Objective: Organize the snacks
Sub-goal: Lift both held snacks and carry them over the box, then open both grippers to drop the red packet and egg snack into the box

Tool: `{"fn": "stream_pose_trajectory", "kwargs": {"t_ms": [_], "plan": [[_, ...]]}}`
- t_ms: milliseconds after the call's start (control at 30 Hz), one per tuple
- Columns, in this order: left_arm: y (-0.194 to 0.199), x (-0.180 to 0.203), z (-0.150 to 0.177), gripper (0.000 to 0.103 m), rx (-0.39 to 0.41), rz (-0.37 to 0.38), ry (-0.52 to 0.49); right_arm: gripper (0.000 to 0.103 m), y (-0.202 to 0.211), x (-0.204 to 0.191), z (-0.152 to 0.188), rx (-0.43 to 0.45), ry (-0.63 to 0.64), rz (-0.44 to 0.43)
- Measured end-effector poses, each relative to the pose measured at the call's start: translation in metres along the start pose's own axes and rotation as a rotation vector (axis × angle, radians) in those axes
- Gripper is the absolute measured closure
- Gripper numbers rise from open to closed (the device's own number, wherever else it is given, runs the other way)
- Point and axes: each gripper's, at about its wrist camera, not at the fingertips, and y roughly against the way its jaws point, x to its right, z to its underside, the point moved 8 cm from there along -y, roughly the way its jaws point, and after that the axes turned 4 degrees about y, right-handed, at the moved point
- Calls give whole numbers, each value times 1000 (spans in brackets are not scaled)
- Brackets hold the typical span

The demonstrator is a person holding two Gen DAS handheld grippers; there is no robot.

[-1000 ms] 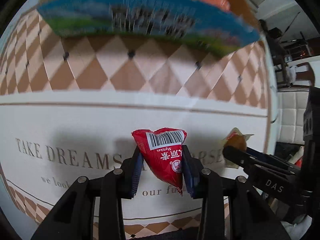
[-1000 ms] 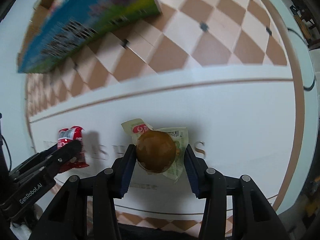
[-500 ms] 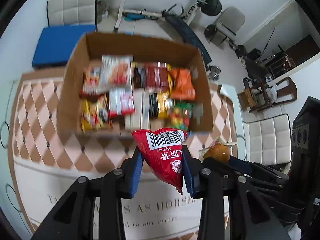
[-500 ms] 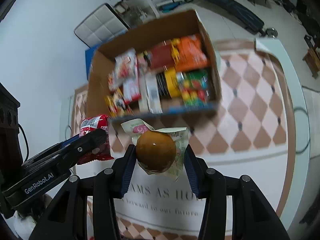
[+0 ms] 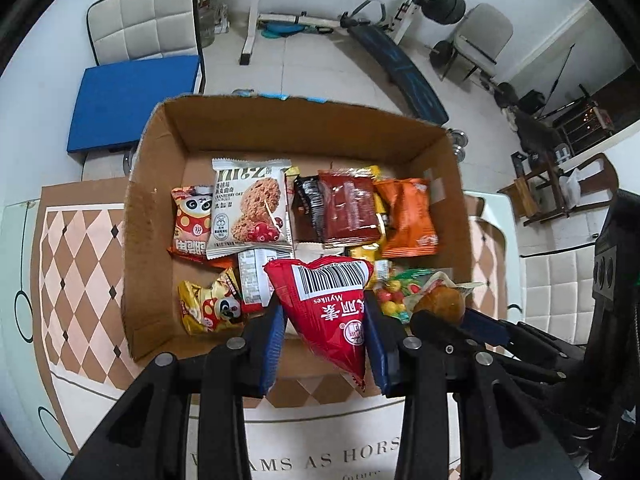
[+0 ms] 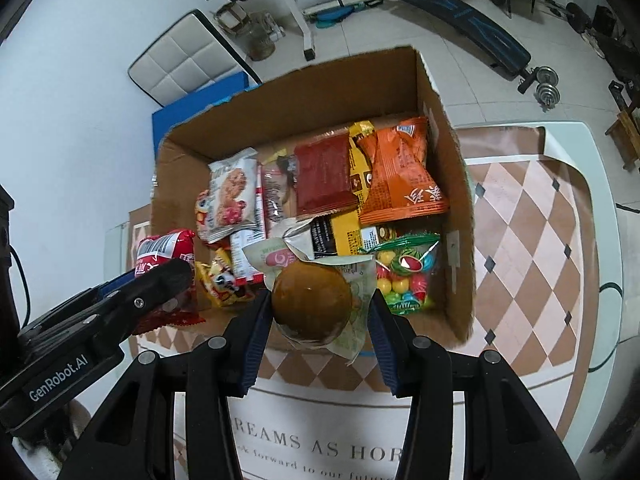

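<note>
Both tongs had risen from the worktop (image 5: 80, 264) to the cardboard box (image 5: 152, 200), the left tongs (image 5: 324, 320) clamping the red packet (image 5: 332, 312), the right tongs (image 6: 320, 312) clamping the wrapped bun (image 6: 312, 304), ready for dropping.

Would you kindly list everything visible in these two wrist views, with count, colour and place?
cardboard box: one, brown, open, on the checked tablecloth
tablecloth: one, tan and white diamonds with lettering, under the box
cookie packet: one, white, back left in the box
panda packets: two, red-orange and yellow, left side of the box
dark red packet: one, back middle
orange bag: one, back right
candy bag: one, clear with coloured balls, front right
red snack pouch: one, red, in the left gripper
wrapped brown bun: one, brown in clear wrap, in the right gripper
chairs and weight bench: several, white and black, floor behind
left gripper: black, shut on the pouch
right gripper: black, shut on the bun
</note>
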Motion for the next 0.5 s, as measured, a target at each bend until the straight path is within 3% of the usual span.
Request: {"fn": "stream_pose_trajectory", "kwargs": {"t_ms": [233,500], "plan": [[-41,-14,1,69,-75,-25,17,53,-35,11,-3,-51,-2,18],[-62,-27,8,69,-123,-39,43,53,-60,20,-4,-96,1,37]]}}
